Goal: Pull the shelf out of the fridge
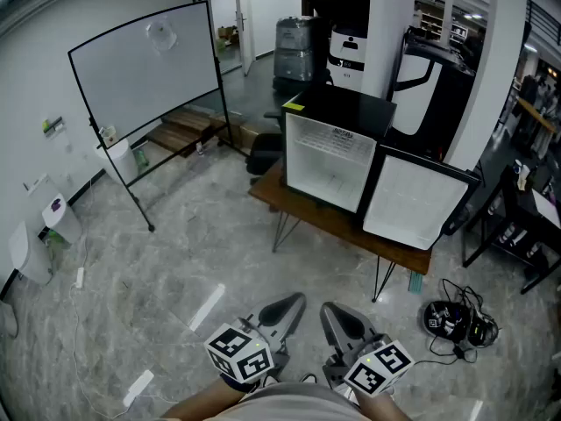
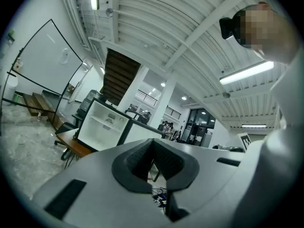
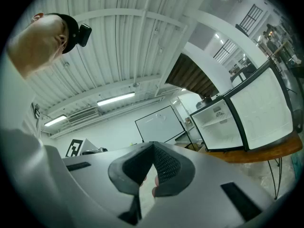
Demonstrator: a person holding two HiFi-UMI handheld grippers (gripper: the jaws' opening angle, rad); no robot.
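**Entry: hazards, taken before the approach**

- **Left gripper** (image 1: pixel 295 300): held low against your body, fingers pressed together, nothing between them.
- **Right gripper** (image 1: pixel 330 310): held the same way, closed and empty.
- **Shelf** (image 2: pixel 108 123): seated across the upper part of the mini fridge (image 1: pixel 326 169), well apart from both grippers. It reads as a thin pale ledge (in the head view it is barely distinguishable from the white liner).
- **Fridge door** (image 1: pixel 412 200): swung open to your right, hanging out past the table (image 1: pixel 346 224).

**What could go wrong, as I judge it:**

1. *Closed fingers at the ledge.* If you arrive with both pairs shut, you will only butt the shelf's front edge and may push it deeper. Open them before you reach in.
2. *Fridge sliding.* The unit is small and stands unsecured on a table with thin hairpin legs. A hard straight pull on a sticking shelf could drag the whole fridge toward the table edge. One gripper braced on the cabinet would likely prevent that.
3. *Shelf jamming or tipping.* Gripping off-centre would probably skew it in its side slots, and once free the far end could drop.
4. *Door knock.* Your right elbow passes close to the open door, and a bump could swing it into the path.
5. *Floor clutter.* The cable tangle (image 1: pixel 456 321) lies near the table's right legs, so step in from the left.
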